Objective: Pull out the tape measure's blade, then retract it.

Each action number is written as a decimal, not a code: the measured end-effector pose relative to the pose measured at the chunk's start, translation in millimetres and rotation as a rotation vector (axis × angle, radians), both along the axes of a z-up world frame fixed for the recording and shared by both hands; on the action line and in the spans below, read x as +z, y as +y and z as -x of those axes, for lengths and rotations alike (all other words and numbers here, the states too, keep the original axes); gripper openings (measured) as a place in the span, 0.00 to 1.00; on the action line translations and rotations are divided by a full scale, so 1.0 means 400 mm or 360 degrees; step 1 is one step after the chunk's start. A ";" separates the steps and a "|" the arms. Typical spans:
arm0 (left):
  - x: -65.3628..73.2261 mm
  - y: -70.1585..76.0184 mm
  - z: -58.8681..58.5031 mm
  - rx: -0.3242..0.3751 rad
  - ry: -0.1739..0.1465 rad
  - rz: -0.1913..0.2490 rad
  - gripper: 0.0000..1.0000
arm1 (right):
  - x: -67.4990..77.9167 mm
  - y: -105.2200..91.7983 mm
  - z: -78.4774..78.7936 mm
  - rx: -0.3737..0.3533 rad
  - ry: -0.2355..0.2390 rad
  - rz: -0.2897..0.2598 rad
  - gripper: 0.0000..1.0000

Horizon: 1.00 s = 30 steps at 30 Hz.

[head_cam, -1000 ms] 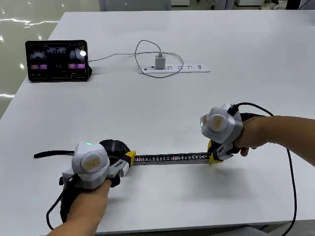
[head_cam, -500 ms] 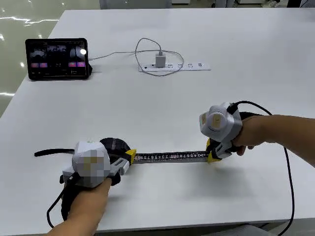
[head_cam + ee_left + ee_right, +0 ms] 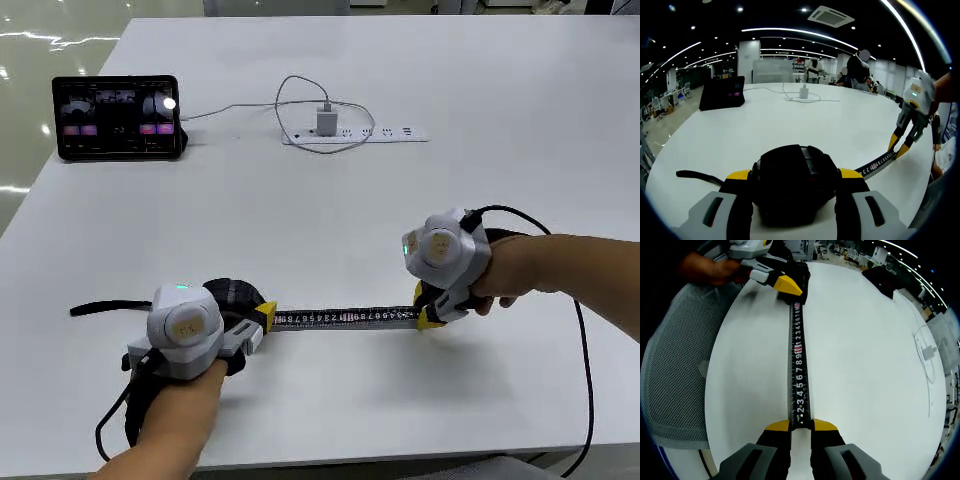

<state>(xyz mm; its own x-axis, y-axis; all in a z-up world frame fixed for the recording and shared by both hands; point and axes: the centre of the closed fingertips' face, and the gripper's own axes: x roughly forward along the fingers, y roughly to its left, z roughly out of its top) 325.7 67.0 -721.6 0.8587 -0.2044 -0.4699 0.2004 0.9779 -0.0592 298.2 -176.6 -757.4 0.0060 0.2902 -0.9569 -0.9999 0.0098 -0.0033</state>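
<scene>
tape measure (image 3: 236, 297) left on the table (image 3: 400, 220), blade (image 3: 345, 319) running right; tablet (image 3: 118, 118) behind

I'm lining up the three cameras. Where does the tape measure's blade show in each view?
Head view: blade lies level across the lower middle.
Left gripper view: blade slants at lower right, up to the right gripper.
Right gripper view: blade runs straight up the centre.
Shared landmark: the tablet, upper left, upper left, upper right respectively.

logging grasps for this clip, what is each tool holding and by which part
The left tool clamps the tape measure's black case across its sides. The right tool pinches the blade at its free end, near the low numbers.
</scene>
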 end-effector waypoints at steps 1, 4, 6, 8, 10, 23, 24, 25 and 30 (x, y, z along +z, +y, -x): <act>0.000 0.000 0.000 0.0000 0.0000 0.0000 0.62 | -0.001 0.002 -0.001 0.0002 -0.0001 -0.0007 0.11; 0.000 -0.001 0.000 0.0000 0.0000 0.0000 0.62 | 0.000 0.006 0.001 0.0028 -0.0008 -0.0016 0.11; 0.000 -0.001 0.000 0.0001 0.0000 0.0000 0.62 | 0.000 0.009 0.002 0.0035 -0.0005 -0.0019 0.11; 0.000 -0.001 0.000 0.0000 0.0000 0.0000 0.62 | 0.000 0.011 0.001 0.0031 0.0001 -0.0023 0.11; 0.000 -0.001 0.000 0.0000 0.0000 0.0000 0.62 | 0.000 0.013 0.001 0.0037 0.0002 -0.0025 0.11; 0.000 0.000 0.000 0.0000 -0.0002 0.0001 0.62 | 0.002 0.030 0.001 -0.0012 0.0014 -0.0029 0.10; 0.000 0.000 0.000 0.0000 -0.0003 0.0001 0.62 | 0.002 0.031 0.001 -0.0002 0.0013 -0.0025 0.10; 0.000 0.000 0.000 0.0000 -0.0003 0.0002 0.62 | 0.002 0.032 0.001 -0.0003 0.0013 -0.0025 0.10; 0.000 0.000 0.000 -0.0001 -0.0002 0.0002 0.62 | 0.002 0.037 0.000 -0.0007 0.0018 -0.0025 0.10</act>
<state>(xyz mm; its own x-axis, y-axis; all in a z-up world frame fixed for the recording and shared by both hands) 325.6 66.9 -721.6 0.8592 -0.2059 -0.4685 0.2013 0.9777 -0.0605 298.3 -161.6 -756.7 -0.0033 0.3051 -0.9523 -0.9999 0.0140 0.0080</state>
